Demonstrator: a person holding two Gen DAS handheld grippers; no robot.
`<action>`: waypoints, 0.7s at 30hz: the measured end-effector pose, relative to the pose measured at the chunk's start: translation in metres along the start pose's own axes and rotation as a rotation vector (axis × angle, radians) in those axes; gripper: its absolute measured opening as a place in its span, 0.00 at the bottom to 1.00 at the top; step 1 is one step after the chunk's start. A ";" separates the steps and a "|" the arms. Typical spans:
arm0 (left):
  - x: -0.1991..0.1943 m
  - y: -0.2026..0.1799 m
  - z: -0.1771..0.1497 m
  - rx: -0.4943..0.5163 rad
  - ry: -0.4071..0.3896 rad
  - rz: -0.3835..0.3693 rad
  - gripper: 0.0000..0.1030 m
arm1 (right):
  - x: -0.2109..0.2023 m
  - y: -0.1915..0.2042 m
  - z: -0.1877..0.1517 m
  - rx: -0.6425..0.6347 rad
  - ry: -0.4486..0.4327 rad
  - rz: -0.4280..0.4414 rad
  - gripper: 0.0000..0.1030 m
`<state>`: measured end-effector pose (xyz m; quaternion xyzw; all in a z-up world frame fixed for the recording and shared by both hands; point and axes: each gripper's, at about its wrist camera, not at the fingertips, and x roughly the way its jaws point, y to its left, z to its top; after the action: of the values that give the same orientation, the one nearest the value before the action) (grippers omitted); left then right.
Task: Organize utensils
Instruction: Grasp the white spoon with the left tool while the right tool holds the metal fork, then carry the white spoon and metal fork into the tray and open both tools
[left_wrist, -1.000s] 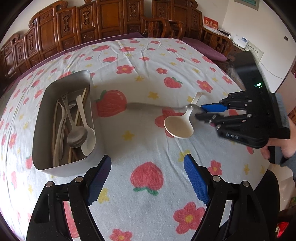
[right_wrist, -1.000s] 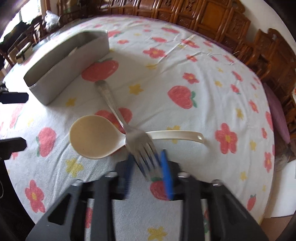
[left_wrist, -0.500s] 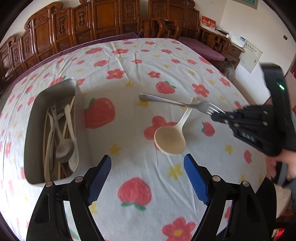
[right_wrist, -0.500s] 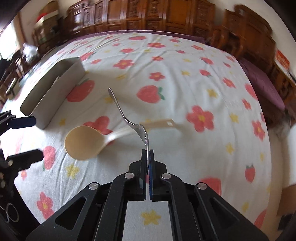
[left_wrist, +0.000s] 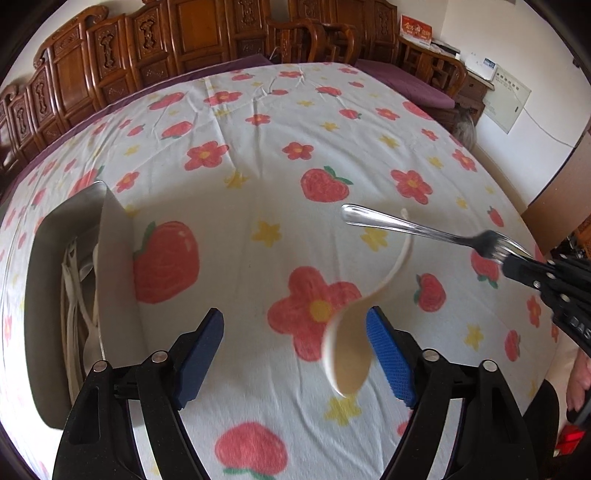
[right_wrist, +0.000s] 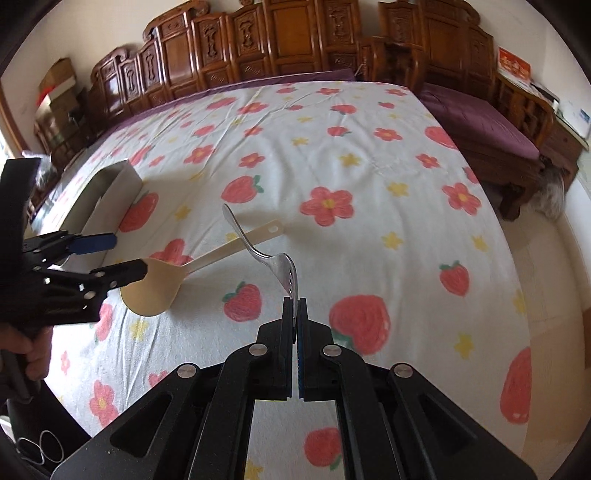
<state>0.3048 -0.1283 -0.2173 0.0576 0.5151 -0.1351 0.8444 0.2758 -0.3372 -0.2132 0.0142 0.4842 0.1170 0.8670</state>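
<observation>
My right gripper is shut on the tines of a steel fork, which hangs above the flowered tablecloth with its handle pointing away. From the left wrist view that fork sticks out of the right gripper at the right edge. A cream plastic spoon has its bowl between the fingers of my left gripper, close to the right pad; the jaws are closing and stand wide. The spoon and left gripper also show in the right wrist view.
A metal tray holding several spoons and chopsticks stands at the left, also visible as the tray. Carved wooden chairs line the far side of the table. The tablecloth drops off at the right edge. A hand grips the left gripper's handle.
The right gripper shut on the fork's tines, lifted it off the spoon and rolled it on edge. My left gripper slid right, away from the tray, until the spoon's bowl came between its fingers.
</observation>
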 end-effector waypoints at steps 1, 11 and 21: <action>0.003 0.001 0.001 -0.002 0.010 0.000 0.65 | -0.001 -0.002 -0.001 0.010 -0.002 0.004 0.02; 0.022 0.009 -0.007 -0.080 0.089 -0.120 0.12 | -0.016 -0.009 0.004 0.057 -0.053 0.001 0.02; -0.048 0.042 -0.006 -0.137 -0.062 -0.074 0.03 | -0.043 0.021 0.035 0.049 -0.186 -0.002 0.02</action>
<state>0.2914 -0.0785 -0.1793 -0.0238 0.4983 -0.1324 0.8565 0.2792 -0.3228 -0.1555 0.0458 0.4042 0.1022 0.9078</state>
